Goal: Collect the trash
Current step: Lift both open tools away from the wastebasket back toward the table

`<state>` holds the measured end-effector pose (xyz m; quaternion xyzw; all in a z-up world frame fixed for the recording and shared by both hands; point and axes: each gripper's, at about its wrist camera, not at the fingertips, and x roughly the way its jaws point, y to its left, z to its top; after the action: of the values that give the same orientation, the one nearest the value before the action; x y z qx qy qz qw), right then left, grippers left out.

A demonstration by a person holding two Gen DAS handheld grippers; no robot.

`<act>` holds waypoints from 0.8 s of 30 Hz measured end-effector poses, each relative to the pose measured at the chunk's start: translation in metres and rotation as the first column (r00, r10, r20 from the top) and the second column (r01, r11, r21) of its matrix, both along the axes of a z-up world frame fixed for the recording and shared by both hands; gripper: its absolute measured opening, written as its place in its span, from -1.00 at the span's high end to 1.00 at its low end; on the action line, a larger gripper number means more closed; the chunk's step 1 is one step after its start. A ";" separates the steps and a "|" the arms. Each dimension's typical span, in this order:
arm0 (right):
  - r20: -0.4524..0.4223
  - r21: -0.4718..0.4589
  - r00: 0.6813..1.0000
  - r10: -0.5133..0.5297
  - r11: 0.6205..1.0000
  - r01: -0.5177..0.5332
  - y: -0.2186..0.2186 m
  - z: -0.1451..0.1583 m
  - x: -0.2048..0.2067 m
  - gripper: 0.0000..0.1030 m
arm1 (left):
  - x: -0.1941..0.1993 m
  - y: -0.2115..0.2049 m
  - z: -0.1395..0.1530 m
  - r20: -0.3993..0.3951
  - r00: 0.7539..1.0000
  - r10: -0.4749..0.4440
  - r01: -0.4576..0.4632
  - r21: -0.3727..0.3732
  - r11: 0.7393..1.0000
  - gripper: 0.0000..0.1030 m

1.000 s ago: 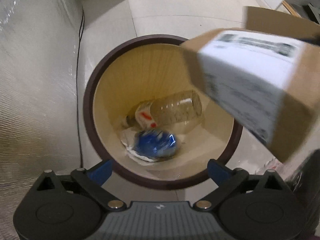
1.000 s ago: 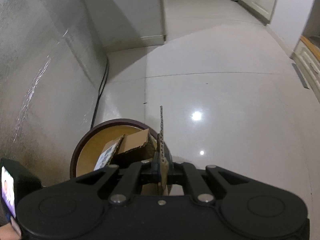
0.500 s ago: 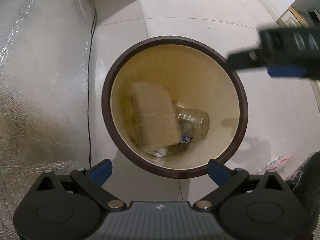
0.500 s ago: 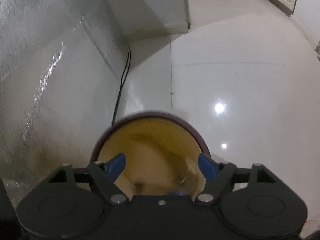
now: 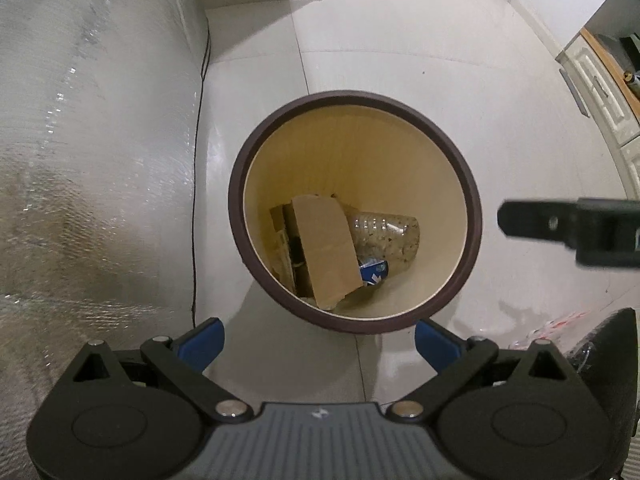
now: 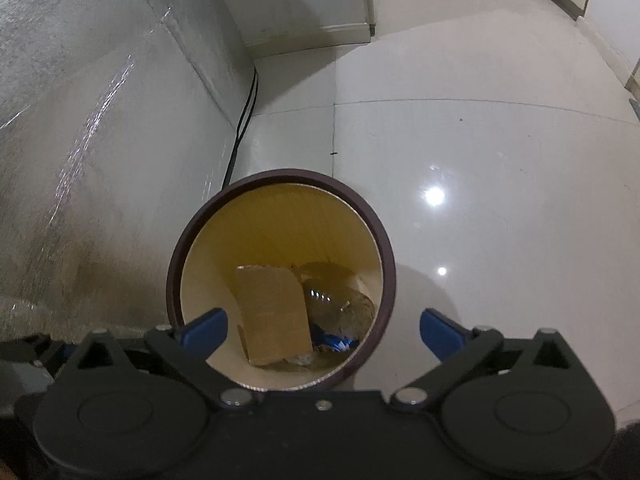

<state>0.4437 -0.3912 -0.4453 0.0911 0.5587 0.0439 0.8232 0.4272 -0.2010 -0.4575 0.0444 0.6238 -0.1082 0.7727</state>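
Note:
A round bin with a dark brown rim point(image 5: 352, 96) and a cream inside stands on the tiled floor, right below both grippers. In it a flattened cardboard box point(image 5: 324, 252) leans over a clear plastic bottle point(image 5: 384, 236) and a blue wrapper point(image 5: 374, 272). My left gripper point(image 5: 319, 344) is open and empty above the bin's near edge. The jaws of my right gripper point(image 6: 322, 331) are opening wide, with nothing between them. Below them I see the bin rim point(image 6: 288, 174), the box point(image 6: 272, 312) and the bottle point(image 6: 340, 304).
A silvery foil-covered wall point(image 5: 80, 160) runs along the left, with a black cable point(image 5: 198, 160) at its foot. A crumpled plastic wrapper point(image 5: 560, 320) and a dark bag point(image 5: 608, 368) lie on the floor at the right. A white cabinet base point(image 6: 312, 20) stands behind.
The right gripper, shut on the cardboard box over the bin a second ago, has opened. The box now lies in the bin. The left gripper has risen, so the bin looks smaller.

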 end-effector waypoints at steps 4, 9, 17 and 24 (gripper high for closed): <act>0.014 -0.006 1.000 -0.005 1.000 0.005 -0.001 0.011 -0.014 -1.00 | -0.007 0.000 0.015 0.024 1.000 0.003 -0.003 -0.001 1.000 -0.95; 0.037 0.003 0.999 -0.015 1.000 0.015 -0.004 0.030 -0.027 -1.00 | -0.019 0.002 0.035 0.055 0.998 0.011 -0.011 0.003 1.000 -0.95; 0.074 -0.017 0.997 -0.026 0.999 0.027 -0.004 0.059 -0.048 -1.00 | -0.037 0.008 0.073 0.110 0.993 0.037 -0.036 -0.009 0.999 -0.95; 0.118 -0.048 0.993 -0.033 0.998 0.039 -0.003 0.089 -0.078 -1.00 | -0.059 0.021 0.107 0.171 0.984 0.059 -0.059 -0.002 0.998 -0.95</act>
<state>0.3658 -0.3939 -0.3558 0.0777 0.5088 0.0201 0.8571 0.3685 -0.1803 -0.3505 0.0360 0.5566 -0.0802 0.8261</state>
